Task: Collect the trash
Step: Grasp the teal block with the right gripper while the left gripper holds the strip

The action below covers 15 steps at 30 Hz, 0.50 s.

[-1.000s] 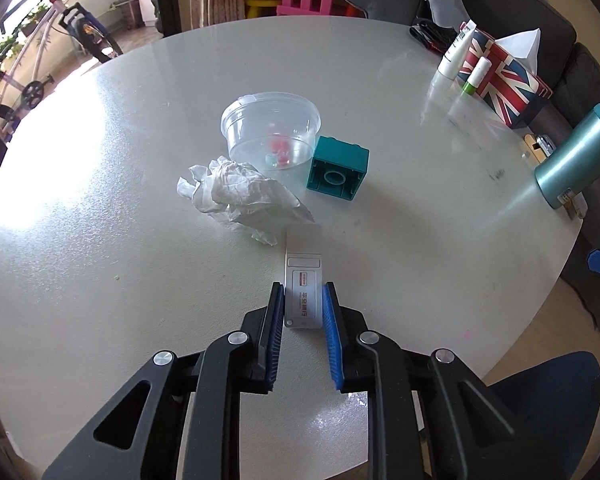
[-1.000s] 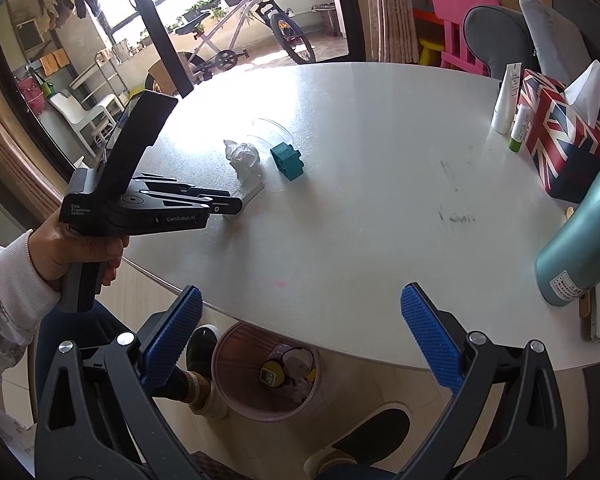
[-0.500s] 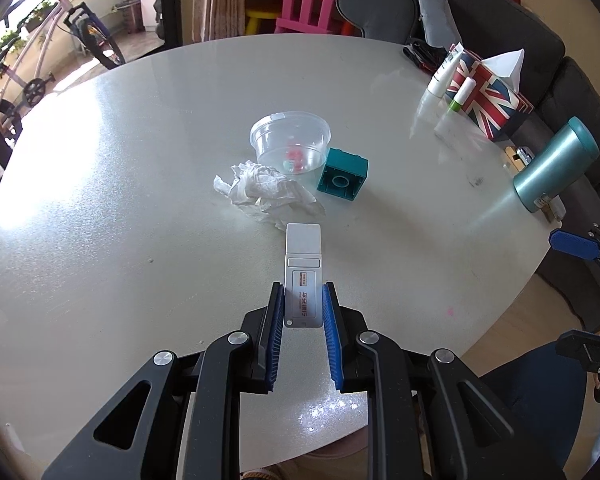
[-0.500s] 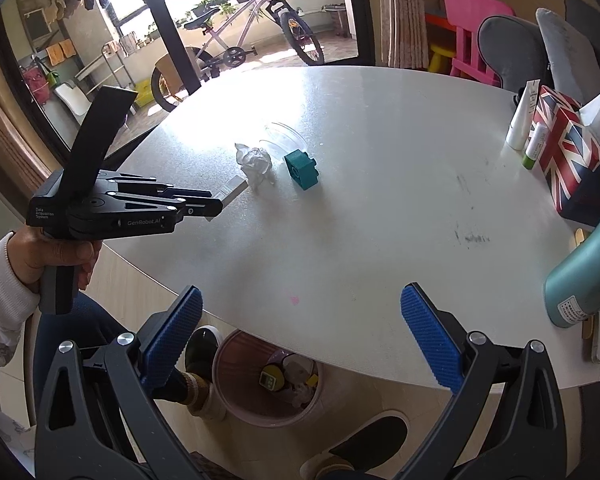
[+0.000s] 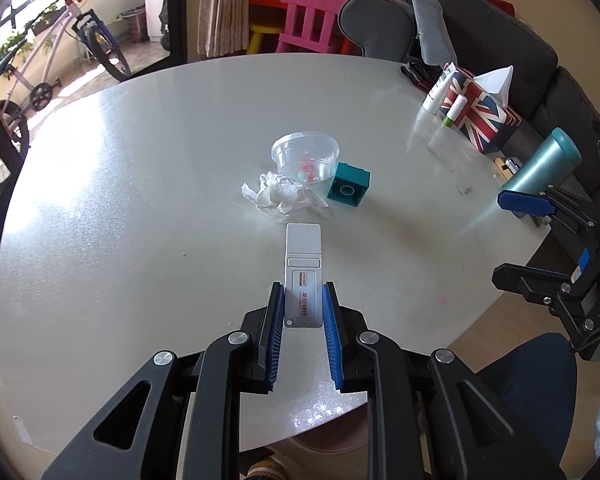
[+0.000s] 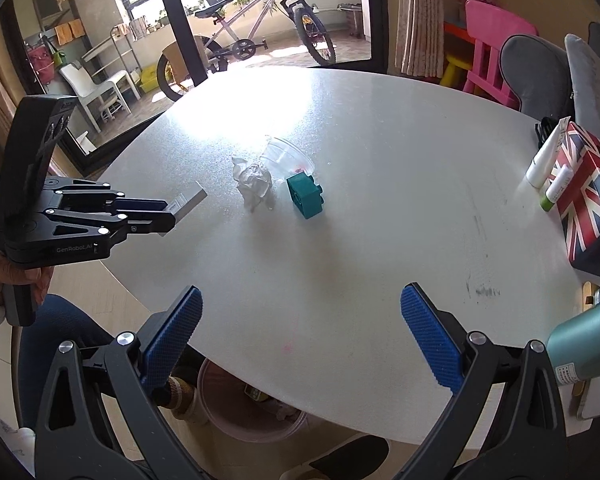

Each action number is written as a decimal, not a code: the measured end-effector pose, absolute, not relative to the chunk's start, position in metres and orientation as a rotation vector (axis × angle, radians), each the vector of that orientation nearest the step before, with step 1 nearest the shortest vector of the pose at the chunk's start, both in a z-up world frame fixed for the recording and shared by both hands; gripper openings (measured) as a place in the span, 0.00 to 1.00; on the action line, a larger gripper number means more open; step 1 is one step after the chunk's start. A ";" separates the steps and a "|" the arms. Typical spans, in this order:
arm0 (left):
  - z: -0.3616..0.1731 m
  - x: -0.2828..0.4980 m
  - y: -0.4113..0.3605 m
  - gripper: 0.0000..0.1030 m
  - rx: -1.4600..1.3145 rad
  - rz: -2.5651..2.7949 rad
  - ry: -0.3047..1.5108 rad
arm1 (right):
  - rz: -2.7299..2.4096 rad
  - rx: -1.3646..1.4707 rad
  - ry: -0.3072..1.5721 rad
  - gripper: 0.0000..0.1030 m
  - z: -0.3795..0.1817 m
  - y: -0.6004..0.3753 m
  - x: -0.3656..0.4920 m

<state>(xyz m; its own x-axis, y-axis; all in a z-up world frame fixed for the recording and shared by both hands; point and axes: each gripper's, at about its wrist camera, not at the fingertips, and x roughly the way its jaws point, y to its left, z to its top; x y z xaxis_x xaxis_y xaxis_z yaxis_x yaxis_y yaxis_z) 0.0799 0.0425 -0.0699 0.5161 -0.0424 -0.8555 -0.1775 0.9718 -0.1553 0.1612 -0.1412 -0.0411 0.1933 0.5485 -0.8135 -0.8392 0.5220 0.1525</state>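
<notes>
My left gripper (image 5: 303, 300) is shut on a flat white packet (image 5: 303, 264) with a red label and holds it above the round table's near edge; both show in the right wrist view, gripper (image 6: 168, 214) and packet (image 6: 188, 200). A crumpled white tissue (image 5: 280, 194) lies mid-table, also in the right wrist view (image 6: 254, 182). A clear plastic cup (image 5: 305, 156) lies beside it. My right gripper (image 6: 300, 336) is open and empty over the table's front edge. A pink trash bin (image 6: 252, 408) stands under the table.
A teal toy block (image 5: 349, 186) sits next to the cup. A Union Jack tissue box (image 6: 584, 200), two tubes (image 6: 546, 160) and a teal flask (image 5: 540, 168) stand at the right. Chairs and a bicycle (image 6: 252, 36) surround the table (image 6: 380, 240).
My left gripper has lifted the white packet off the table and drawn back toward the near edge. My right gripper has moved in over the table's edge, still open.
</notes>
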 end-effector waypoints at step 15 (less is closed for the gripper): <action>-0.068 0.074 0.055 0.19 -0.259 0.078 1.003 | 1.056 -0.499 0.942 0.95 -0.061 -0.081 0.194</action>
